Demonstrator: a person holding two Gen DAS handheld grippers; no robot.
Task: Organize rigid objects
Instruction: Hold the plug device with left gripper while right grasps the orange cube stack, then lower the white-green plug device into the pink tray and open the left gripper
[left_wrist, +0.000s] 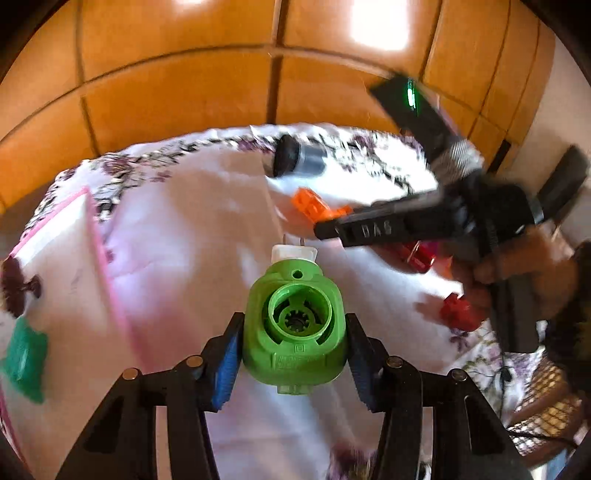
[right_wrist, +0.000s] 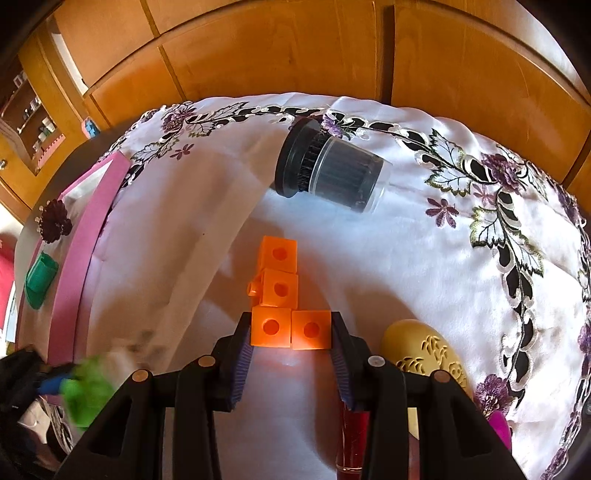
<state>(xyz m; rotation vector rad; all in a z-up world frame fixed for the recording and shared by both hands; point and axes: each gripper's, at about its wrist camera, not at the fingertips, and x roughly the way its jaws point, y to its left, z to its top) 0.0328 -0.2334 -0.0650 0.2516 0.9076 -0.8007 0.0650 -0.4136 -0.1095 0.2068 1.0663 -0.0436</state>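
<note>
Underneath, floral tablecloth (right_wrist: 369, 258); behind, wooden cabinets (right_wrist: 277, 48).

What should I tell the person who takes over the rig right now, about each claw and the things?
Left claw: shut on the green plug-in device, held above the tablecloth.
Right claw: closed around the orange linked cubes, touching the bottom two cubes.
Pink tray at the left already holds a green item and a dark flower-shaped piece.
Still loose on the cloth: black cylindrical filter lying on its side, gold perforated oval, red pieces.
Likely next: carry both held things to the tray, then collect the rest.
</note>
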